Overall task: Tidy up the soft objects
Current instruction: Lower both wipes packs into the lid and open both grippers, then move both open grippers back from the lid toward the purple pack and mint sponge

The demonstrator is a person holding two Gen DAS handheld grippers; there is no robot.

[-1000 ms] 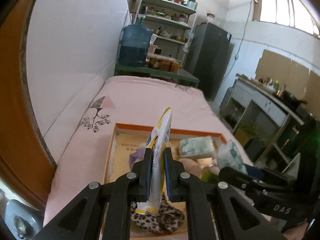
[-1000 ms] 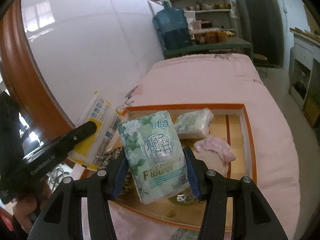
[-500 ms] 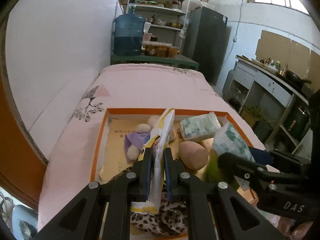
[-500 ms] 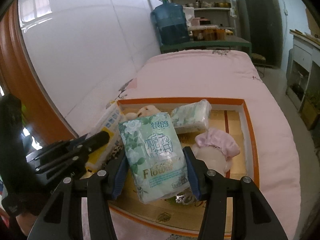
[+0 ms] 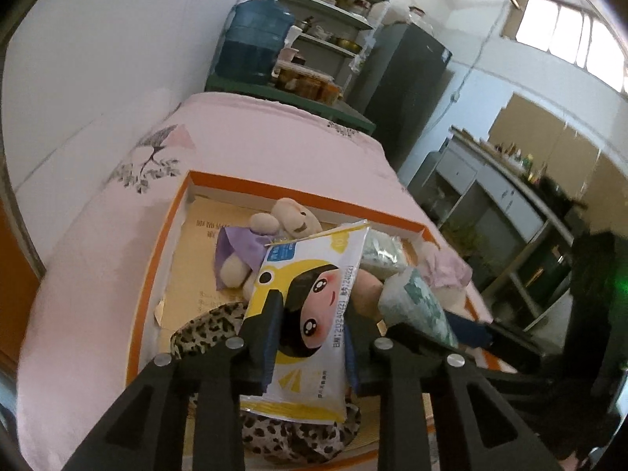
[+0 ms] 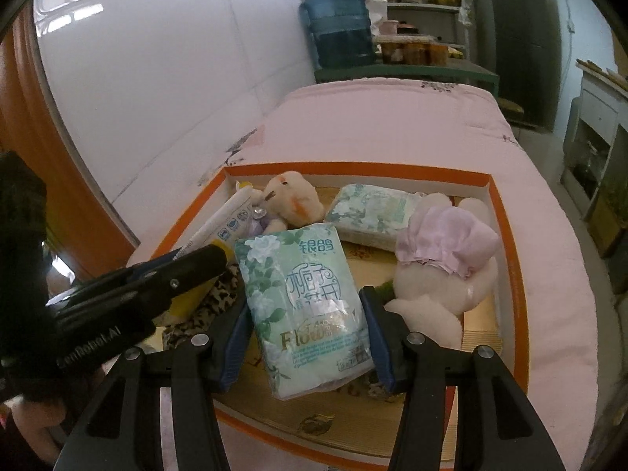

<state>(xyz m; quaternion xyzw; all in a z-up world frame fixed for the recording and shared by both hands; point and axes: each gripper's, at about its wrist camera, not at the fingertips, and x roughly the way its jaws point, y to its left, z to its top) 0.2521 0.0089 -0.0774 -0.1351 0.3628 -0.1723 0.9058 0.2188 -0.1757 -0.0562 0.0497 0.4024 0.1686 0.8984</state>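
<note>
An orange-rimmed box (image 6: 506, 235) (image 5: 157, 267) lies on a pink bed. My left gripper (image 5: 310, 314) hangs low over its near left corner and its jaws are opening. A yellow-and-white cartoon-face pack (image 5: 314, 274) lies flat between them on a leopard-print cloth (image 5: 204, 329), and the pads no longer press it. My right gripper (image 6: 306, 302) is shut on the sides of a green flowered tissue pack (image 6: 302, 298) (image 5: 416, 302), held just above the box floor. The left gripper (image 6: 176, 274) shows beside it.
Inside the box are a cream teddy bear with a purple cloth (image 6: 294, 196) (image 5: 290, 216), a second green tissue pack (image 6: 373, 212) and a white plush in a pink cap (image 6: 443, 271). A white wall runs along the left. A blue water bottle (image 6: 337, 27) and shelves stand beyond the bed.
Both grippers have sunk toward the box. The left jaws have widened, and the cartoon pack has turned from edge-on to flat, face up. The right grip is unchanged.
</note>
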